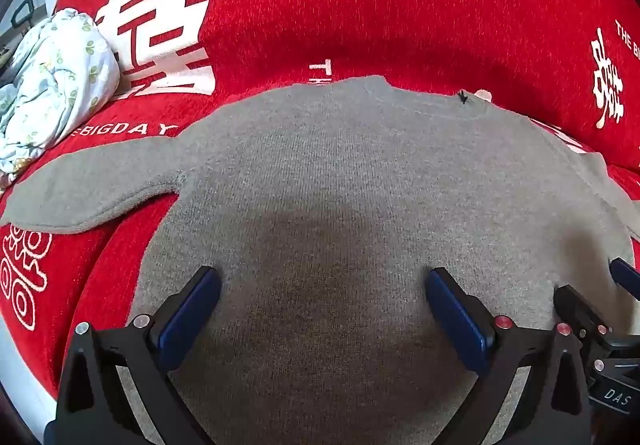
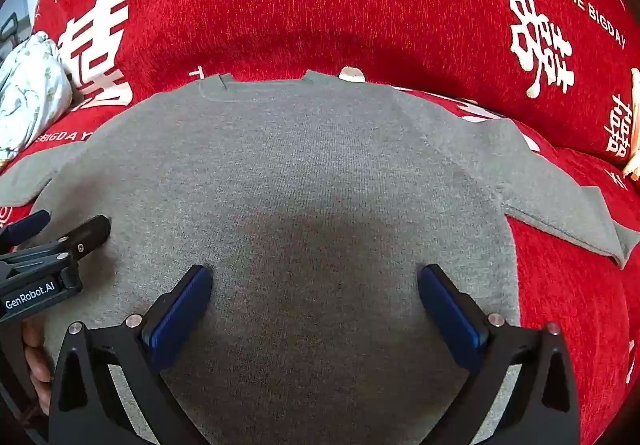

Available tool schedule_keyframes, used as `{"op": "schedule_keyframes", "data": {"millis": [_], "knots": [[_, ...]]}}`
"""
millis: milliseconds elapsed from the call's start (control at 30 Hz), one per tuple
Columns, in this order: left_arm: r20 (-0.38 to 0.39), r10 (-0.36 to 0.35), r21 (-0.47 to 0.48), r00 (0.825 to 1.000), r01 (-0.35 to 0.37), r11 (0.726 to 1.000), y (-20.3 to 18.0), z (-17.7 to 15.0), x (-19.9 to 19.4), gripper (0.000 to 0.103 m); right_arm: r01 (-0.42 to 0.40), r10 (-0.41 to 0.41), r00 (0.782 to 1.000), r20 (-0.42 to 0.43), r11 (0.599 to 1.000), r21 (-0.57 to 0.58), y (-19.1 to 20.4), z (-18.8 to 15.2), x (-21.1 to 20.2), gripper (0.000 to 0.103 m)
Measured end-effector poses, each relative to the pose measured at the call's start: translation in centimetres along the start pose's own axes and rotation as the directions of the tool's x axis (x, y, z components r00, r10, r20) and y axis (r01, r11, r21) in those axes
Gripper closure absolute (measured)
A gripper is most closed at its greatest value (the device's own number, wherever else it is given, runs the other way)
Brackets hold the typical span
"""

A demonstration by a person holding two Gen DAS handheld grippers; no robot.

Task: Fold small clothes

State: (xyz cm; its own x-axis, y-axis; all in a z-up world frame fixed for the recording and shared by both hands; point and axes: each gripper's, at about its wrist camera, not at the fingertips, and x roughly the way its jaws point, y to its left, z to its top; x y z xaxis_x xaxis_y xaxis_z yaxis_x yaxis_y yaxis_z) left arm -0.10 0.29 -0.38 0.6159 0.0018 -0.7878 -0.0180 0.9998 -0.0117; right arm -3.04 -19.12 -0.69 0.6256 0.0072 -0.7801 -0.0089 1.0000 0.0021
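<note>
a red plush cover (image 1: 360,5) w/ white chinese characters and lettering ("happy wedding", "the bigday") drapes the seat and backrest of what looks like a sofa, filling nearly all of both views. a sliver of pale wall and dark frame shows at far upper left; too distorted to tell more abt the room.

a bundled white cloth w/ green leaf print (image 1: 52,85) sits on the cover at left, near the end of the sweater's left sleeve but apart from it. a pale, peach-coloured item (image 2: 634,125) peeks in at the right edge of the right wrist view; can't tell what it is.

a small grey knit sweater (image 1: 340,173) lies flat on the seat, neckline toward the backrest, hem toward the cameras, both sleeves spread out to the sides. a tiny dark mark sits near the collar in the left wrist view.

left gripper (image 1: 323,285) hovers over the lower body of the sweater, jaws wide apart, blue pads (image 1: 192,309) empty, nothing held; whether the tips touch the knit can't be told. right gripper (image 2: 315,281) likewise over the lower body, jaws wide apart and empty, blue pads (image 2: 178,309) clear of any fold. each gripper shows at the edge of the other's view, side by side. the person's fingers (image 2: 36,361) show behind the left gripper's handle in the right wrist view.
</note>
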Motion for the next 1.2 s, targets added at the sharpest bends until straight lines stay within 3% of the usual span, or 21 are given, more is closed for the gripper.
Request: {"op": "schedule_keyframes", "data": {"millis": [1200], "knots": [[-0.006, 0.016, -0.008, 1.0, -0.016, 1.0, -0.09, 0.2, -0.07, 0.0, 0.004, -0.004, 1.0, 0.003, 1.0, -0.003, -0.28, -0.12, -0.02, 0.0]]}}
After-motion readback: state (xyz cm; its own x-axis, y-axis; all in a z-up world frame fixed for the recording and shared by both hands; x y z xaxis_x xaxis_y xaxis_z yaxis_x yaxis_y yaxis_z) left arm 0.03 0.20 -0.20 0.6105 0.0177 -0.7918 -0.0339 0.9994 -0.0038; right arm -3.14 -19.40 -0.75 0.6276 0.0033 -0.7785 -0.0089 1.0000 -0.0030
